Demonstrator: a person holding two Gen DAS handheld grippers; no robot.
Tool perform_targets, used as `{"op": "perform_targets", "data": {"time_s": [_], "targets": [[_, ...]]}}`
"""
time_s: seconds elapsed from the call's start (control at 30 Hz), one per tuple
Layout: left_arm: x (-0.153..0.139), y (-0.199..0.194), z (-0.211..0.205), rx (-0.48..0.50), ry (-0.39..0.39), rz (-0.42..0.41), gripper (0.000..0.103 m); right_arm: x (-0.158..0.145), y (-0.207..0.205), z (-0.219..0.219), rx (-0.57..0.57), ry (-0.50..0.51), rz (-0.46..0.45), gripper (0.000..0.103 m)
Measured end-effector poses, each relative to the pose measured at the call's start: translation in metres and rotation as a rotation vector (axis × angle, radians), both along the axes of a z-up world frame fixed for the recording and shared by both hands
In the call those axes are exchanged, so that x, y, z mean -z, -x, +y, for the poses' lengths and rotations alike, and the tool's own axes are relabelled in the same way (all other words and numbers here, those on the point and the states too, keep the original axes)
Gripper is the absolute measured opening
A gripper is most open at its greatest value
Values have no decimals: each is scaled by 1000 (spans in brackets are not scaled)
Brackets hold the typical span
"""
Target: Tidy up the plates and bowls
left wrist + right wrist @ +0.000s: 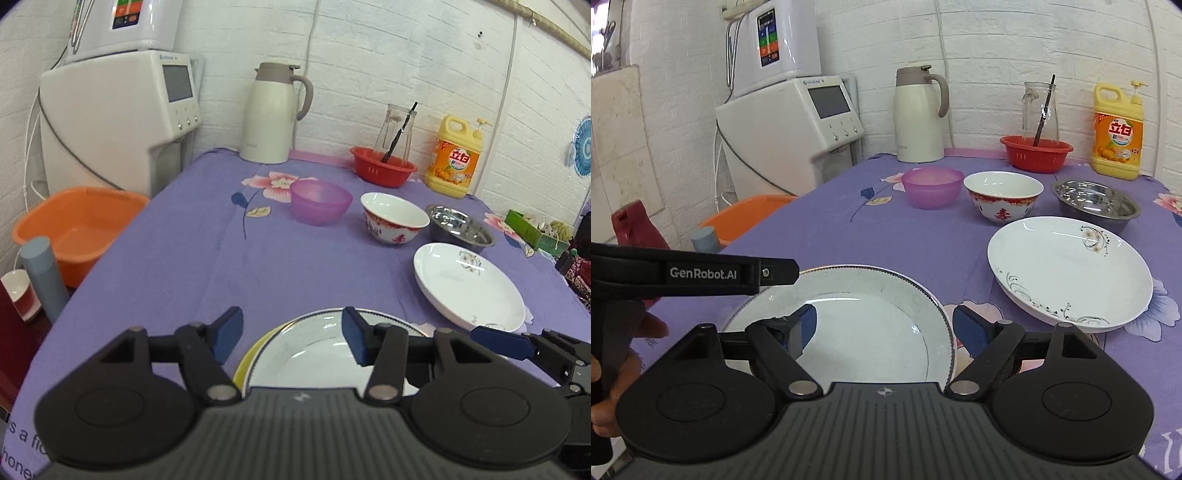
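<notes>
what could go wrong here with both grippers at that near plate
Both grippers, left and right, are open at the same near plate, so they could collide. A rim pinch on glazed ceramic may slip. Carrying it toward the white plate could chip either one.
</notes>
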State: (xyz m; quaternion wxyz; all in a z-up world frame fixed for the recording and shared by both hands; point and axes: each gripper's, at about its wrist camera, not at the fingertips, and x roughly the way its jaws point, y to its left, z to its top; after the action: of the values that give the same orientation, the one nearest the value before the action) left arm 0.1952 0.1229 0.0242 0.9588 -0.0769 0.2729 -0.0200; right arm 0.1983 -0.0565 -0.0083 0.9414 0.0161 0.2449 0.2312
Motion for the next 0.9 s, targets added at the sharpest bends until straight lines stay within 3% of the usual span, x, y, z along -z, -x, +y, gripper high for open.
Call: {"op": "perform_targets", "data": {"time_s": [0.23, 0.43, 0.63, 0.8, 0.9], "targets": [[-12, -35, -42, 128, 54, -4, 60, -18, -29, -70, 211, -4, -29, 103], [0, -94, -85, 244, 134, 108, 60, 2, -75, -128, 368, 33, 61, 103], [21, -156, -119, 263, 150, 237, 60, 34, -113, -139, 361, 54, 169, 103], [33, -176, -139, 247, 57, 258, 60, 39, -121, -134, 334, 66, 168, 103], [38, -181, -143, 247, 42, 262, 60, 41, -122, -132, 313, 74, 166, 103]]}}
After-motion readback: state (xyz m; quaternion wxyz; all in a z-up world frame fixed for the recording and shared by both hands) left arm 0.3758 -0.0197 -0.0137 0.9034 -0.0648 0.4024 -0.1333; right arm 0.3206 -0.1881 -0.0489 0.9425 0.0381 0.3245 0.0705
